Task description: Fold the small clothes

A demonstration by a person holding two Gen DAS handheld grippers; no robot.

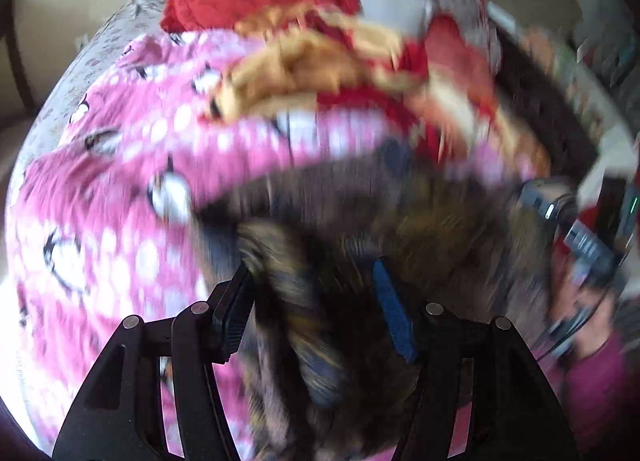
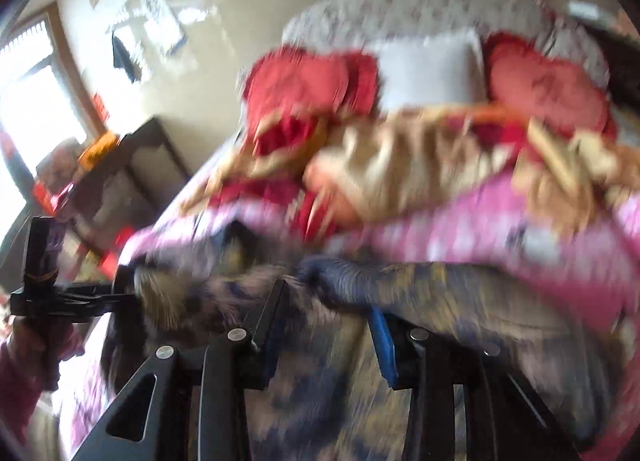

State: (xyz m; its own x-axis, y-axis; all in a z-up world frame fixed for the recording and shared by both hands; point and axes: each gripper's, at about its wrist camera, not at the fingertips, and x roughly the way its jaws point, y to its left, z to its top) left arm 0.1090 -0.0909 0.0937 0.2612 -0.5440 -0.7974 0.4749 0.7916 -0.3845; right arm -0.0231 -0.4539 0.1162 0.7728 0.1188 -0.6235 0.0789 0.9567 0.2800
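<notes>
A small garment point(image 1: 440, 221) in a brown, blue and grey pattern lies bunched on a pink dotted blanket point(image 1: 120, 181). Both views are blurred. My left gripper point(image 1: 316, 301) stands open over the garment's near edge, and a rolled fold lies loose between its fingers. In the right wrist view the same garment point(image 2: 320, 401) spreads under my right gripper point(image 2: 328, 325), which is open with cloth lying between and below the fingers. The left gripper's body point(image 2: 60, 297) shows at the far left, held by a hand in a pink sleeve.
A heap of tan and red clothes point(image 2: 400, 165) lies on the blanket beyond the garment. Red cushions point(image 2: 304, 77) and a white pillow point(image 2: 428, 65) rest against a flowered headboard. A dark cabinet point(image 2: 132, 177) with clutter stands left of the bed, by a window.
</notes>
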